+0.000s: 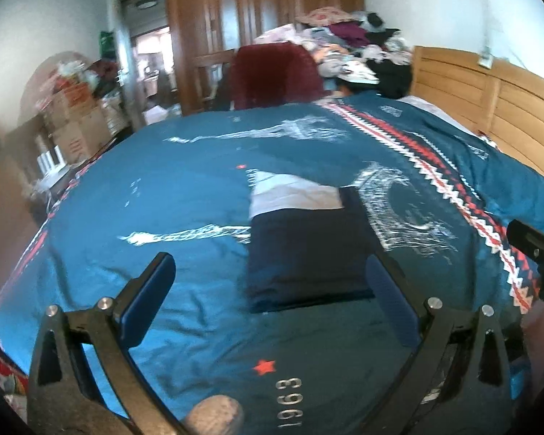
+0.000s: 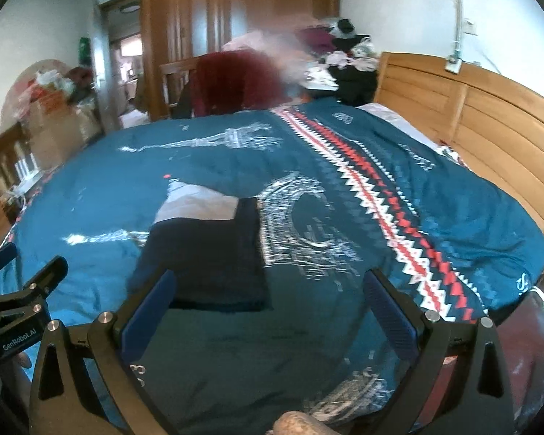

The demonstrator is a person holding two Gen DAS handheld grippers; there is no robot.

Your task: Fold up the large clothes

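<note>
Navy folded garment lies flat on the teal bedspread, mid-bed, with a white piece touching its far edge. Your left gripper hovers above the spread just short of the garment, jaws wide apart, nothing between them. Your right gripper hangs beside it, jaws spread too, empty; the garment's near edge sits behind its left finger. Cardboard boxes stand stacked at the left wall, stuffed with blurred clutter; you can't tell what. Clothes pile sits heaped past the bed's far edge, beside the wooden headboard.
</note>
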